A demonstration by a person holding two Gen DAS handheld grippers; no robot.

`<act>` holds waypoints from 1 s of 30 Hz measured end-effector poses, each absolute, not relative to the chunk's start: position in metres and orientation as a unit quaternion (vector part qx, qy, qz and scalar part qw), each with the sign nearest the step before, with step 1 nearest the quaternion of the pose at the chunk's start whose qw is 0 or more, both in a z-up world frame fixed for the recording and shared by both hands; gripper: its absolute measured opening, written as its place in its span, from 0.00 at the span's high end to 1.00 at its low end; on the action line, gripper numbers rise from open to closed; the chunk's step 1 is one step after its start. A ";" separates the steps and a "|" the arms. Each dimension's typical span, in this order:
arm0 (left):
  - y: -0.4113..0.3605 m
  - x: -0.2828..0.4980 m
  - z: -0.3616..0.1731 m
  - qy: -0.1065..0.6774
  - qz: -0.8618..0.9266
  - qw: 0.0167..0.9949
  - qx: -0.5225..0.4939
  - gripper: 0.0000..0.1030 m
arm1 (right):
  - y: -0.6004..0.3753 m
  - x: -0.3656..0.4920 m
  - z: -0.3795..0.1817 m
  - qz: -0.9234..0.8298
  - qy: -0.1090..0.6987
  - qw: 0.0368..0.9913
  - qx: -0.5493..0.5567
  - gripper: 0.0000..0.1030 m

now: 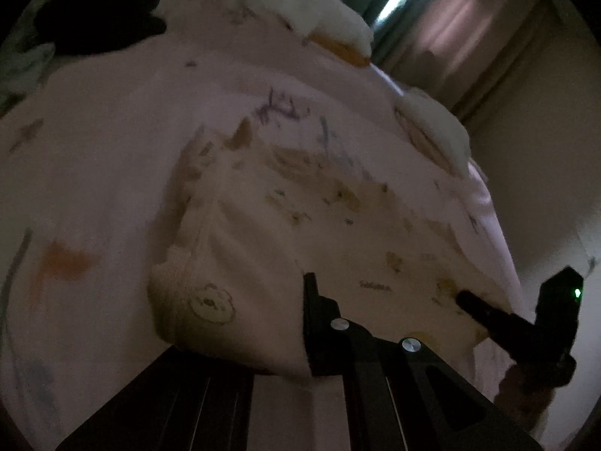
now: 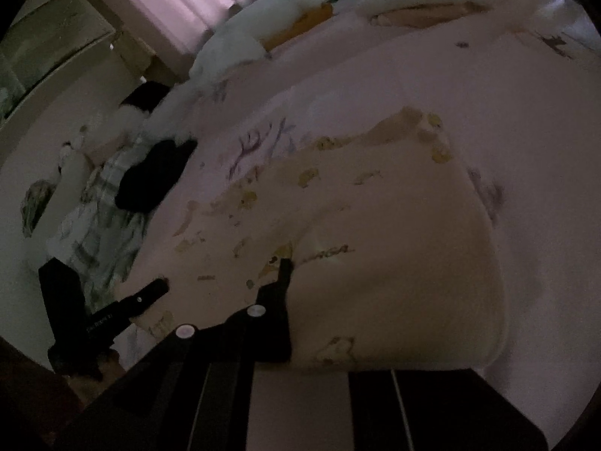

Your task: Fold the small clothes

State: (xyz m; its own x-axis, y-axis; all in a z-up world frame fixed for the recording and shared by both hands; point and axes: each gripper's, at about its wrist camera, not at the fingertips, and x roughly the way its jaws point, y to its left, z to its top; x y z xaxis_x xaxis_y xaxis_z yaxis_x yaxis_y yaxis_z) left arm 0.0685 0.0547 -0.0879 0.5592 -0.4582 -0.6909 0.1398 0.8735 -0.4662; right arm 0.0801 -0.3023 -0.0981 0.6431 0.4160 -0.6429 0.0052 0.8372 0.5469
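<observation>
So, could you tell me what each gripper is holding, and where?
Both hold the cream printed garment by its near edge: left gripper and right gripper.

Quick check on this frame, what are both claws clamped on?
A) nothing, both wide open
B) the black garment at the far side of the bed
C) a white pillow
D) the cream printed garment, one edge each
D: the left claw and the right claw are each shut on the near edge of the cream printed garment, while the black garment lies untouched farther back on the bed.
</observation>
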 end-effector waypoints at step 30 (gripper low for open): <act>0.072 0.003 -0.102 0.445 -0.079 0.888 -0.082 0.95 | -0.353 -0.028 -0.120 -0.010 0.434 0.861 0.266 0.91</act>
State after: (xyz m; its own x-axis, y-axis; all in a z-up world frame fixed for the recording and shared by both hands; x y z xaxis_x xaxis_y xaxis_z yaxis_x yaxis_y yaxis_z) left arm 0.0033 0.0718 -0.1021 0.5916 -0.2135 -0.7774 0.0675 0.9740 -0.2161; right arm -0.0282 -0.3527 -0.1197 0.6237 0.2141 -0.7517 0.2474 0.8583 0.4497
